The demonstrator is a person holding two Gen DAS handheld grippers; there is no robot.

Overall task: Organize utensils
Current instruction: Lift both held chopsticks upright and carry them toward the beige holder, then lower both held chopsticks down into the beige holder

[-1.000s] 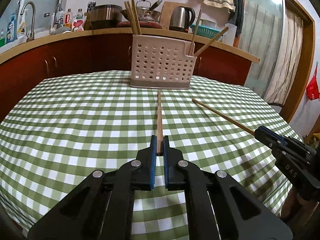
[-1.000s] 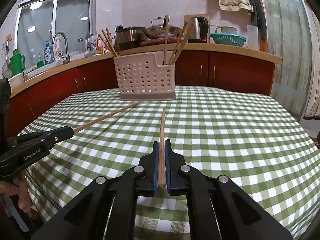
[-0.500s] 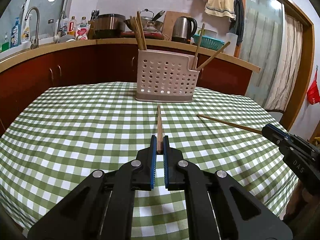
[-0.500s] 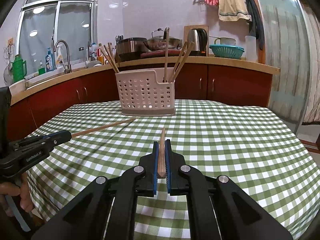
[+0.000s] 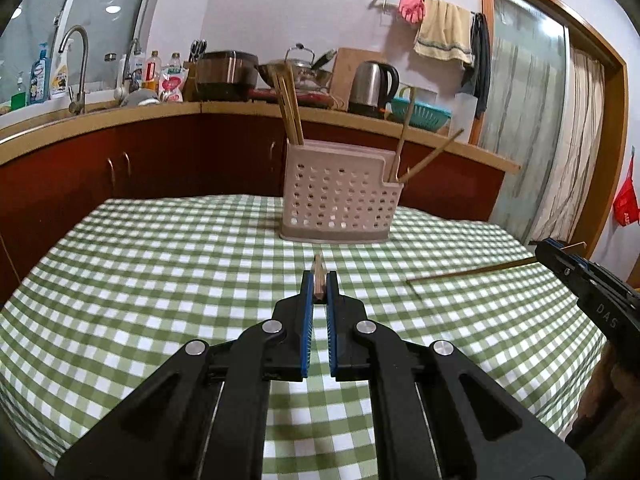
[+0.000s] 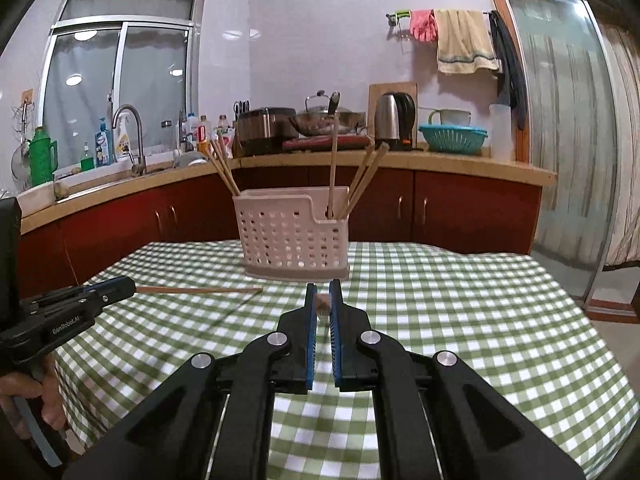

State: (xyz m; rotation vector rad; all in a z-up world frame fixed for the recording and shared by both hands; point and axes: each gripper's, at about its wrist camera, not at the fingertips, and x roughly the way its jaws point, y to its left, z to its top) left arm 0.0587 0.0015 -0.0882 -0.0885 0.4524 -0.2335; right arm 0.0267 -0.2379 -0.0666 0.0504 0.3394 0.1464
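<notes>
A pale perforated utensil holder [image 5: 340, 196] stands on the green checked tablecloth [image 5: 160, 260], far of centre. Chopsticks [image 5: 289, 108] lean in its left compartment and two more [image 5: 404, 136] in its right one. My left gripper [image 5: 319, 282] is shut on a wooden chopstick [image 5: 319, 270] that points at the holder and is seen almost end-on. My right gripper [image 6: 323, 300] is shut on a second chopstick [image 6: 322, 304], also end-on. Each wrist view shows the other gripper from the side: the right gripper [image 5: 540, 246] with its chopstick [image 5: 472, 274], the left gripper [image 6: 132, 286] with its chopstick [image 6: 200, 290]. Both sticks hang above the cloth.
A kitchen counter [image 6: 440, 160] runs behind the table with a kettle [image 6: 394, 120], pots, a teal basket [image 6: 452, 138] and a sink tap [image 6: 134, 136]. A glass sliding door [image 6: 560, 140] stands at the right. A person's hand [image 6: 48, 408] grips the left tool.
Both grippers have risen, each with its chopstick, which is now off the cloth. The sticks look much shorter, nearly end-on, and the holder sits lower in both views.
</notes>
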